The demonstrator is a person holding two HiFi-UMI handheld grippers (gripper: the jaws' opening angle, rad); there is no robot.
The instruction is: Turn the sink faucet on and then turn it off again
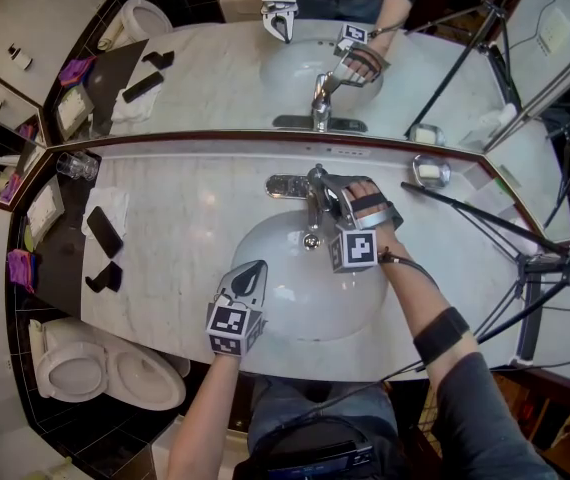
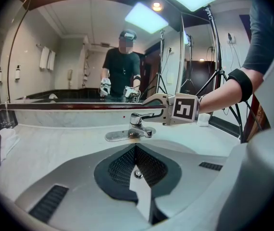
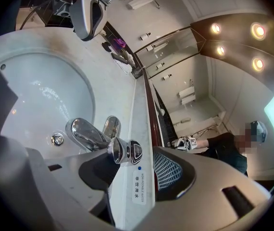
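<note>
Right gripper [image 3: 134, 177] jaws stand wide apart around the lever [image 3: 126, 151] tip of the chrome faucet [image 3: 85, 134], at the worktop's [image 1: 185, 208] back edge behind the basin [image 1: 300, 293]. Whether a pad touches the lever is unclear. Left gripper [image 2: 137, 177] jaws are together over the basin's front. In the head view the right gripper hides the lever.

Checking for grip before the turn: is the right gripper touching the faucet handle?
Cannot tell. Right gripper view: the handle stands inside the open gripper, clear of one jaw, overlapping the other.
</note>
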